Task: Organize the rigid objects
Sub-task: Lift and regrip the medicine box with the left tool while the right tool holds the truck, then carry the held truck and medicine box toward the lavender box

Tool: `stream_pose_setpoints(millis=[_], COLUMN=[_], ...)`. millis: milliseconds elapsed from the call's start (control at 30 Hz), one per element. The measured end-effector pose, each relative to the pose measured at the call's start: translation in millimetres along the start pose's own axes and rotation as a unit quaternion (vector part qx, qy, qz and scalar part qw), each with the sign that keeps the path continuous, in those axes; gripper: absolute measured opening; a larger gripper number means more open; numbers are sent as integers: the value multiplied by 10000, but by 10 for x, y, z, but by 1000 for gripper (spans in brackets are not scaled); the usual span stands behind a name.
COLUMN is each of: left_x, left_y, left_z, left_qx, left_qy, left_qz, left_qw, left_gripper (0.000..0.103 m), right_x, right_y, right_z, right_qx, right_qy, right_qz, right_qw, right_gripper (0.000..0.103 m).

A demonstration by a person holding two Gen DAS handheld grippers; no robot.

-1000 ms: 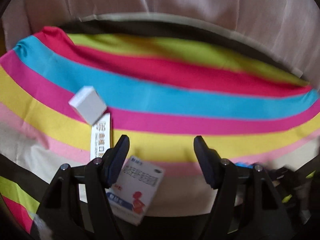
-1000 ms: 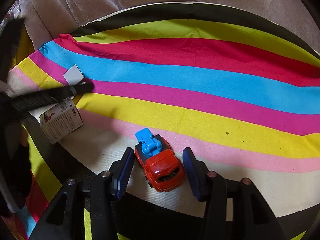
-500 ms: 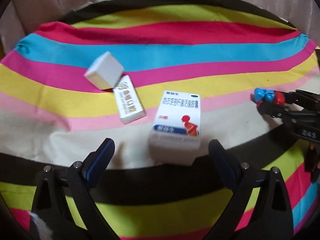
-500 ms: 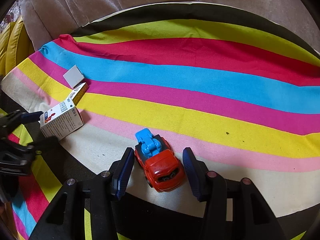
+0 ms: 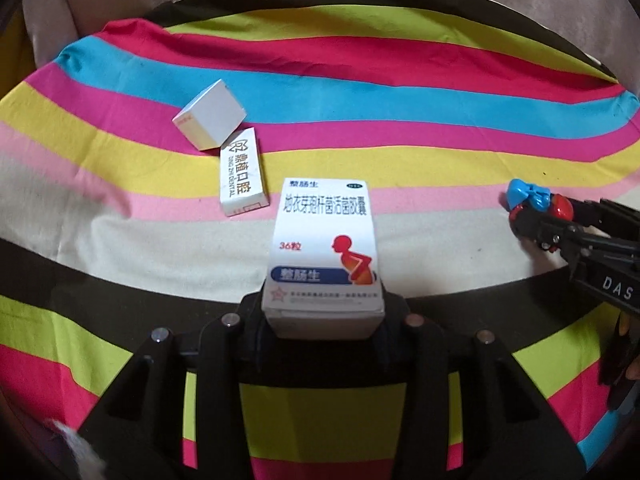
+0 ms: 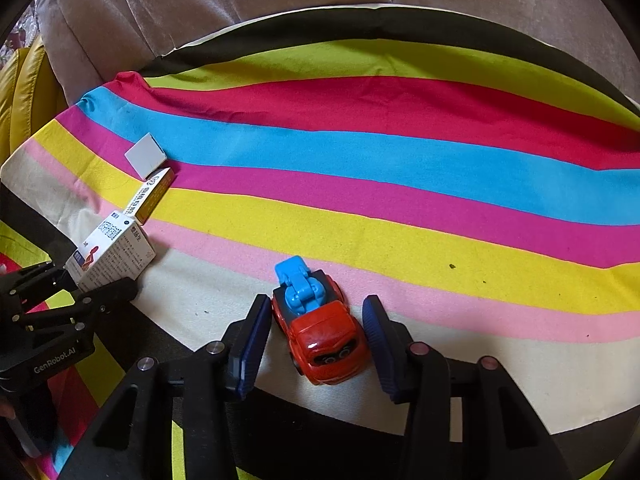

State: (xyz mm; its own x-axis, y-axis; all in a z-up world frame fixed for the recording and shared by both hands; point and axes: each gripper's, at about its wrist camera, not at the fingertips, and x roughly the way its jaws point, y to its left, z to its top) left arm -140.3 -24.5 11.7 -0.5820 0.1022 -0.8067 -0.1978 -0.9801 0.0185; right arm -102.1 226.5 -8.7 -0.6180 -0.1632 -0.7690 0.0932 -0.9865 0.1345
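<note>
Medicine box (image 5: 324,248) was what the left gripper (image 5: 324,316) had clamped on: its jaws had just been closing and now pinched the box's near end, with the box lying on the cream stripe of the striped cloth (image 5: 400,112). So I'd call this the grab step, barely done. Just past it on the far left sat the slim dental box (image 5: 242,176), touching the small white cube box (image 5: 210,114) at a corner. Over on the right, the right gripper (image 6: 316,336) sat half-spread around the red toy car (image 6: 320,320), with the pads looking a hair off its sides, so not gripped as far as I could tell. Next move probably needs a clean lift, without bumping the slim box, then lining it up with the other two
</note>
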Motion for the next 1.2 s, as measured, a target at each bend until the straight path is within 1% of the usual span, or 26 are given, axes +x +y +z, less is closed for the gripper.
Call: stream_pose_setpoints(millis=[167, 400, 500, 567, 600, 633, 667, 700, 767, 800, 900, 1100, 1200], left_x=[59, 7, -16, -34, -69, -145, -221, -309, -511, -590, -788, -1197, -1283], left_y=[14, -22, -38, -48, -62, -74, -88, -99, -116, -116, -116, -116, -144], left_z=[41, -20, -46, -36, -52, -86, -117, -159, -285, -343, -501, -834, -972], left_qx=[-201, -105, -73, -49, -30, -27, -33, -33, -21, -23, -74, -203, -190], left_qy=[-71, -198, -207, -196, -187, -203, -242, -284, -349, -355, -335, -422, -397], left_qz=[-56, 82, 73, 197, 227, 232, 235, 230, 225, 230, 180, 0, -61], left_qw=[9998, 9997, 9997, 9996, 9996, 9995, 9994, 9993, 9991, 9991, 9993, 9989, 9990], left_gripper=[46, 45, 45, 45, 45, 45, 45, 45, 45, 45, 45, 45, 45], right_x=[0, 9, 5, -8, -24, -37, -73, -143, -362, -438, -662, -989, -1100], right_y=[5, 12, -22, -29, -22, -10, -16, -32, -10, 22, 163, 381, 471], right_z=[6, 3, 1, 0, -7, -6, -14, -41, -131, -171, -346, -712, -874], right_qx=[-26, -94, -30, -13, -31, -22, 89, 316, 619, 658, 662, 619, 592], right_qy=[11, 30, 9, -7, -14, 3, 64, 116, -44, -72, -121, -133, -100], right_qz=[-25, -101, -37, -31, -60, -77, -66, -18, 131, 147, 229, 286, 322], right_qw=[10000, 9999, 10000, 10000, 10000, 10000, 9999, 9994, 9980, 9977, 9975, 9976, 9977], right_gripper=[48, 49, 47, 47, 45, 41, 36, 36, 36, 36, 36, 36, 36])
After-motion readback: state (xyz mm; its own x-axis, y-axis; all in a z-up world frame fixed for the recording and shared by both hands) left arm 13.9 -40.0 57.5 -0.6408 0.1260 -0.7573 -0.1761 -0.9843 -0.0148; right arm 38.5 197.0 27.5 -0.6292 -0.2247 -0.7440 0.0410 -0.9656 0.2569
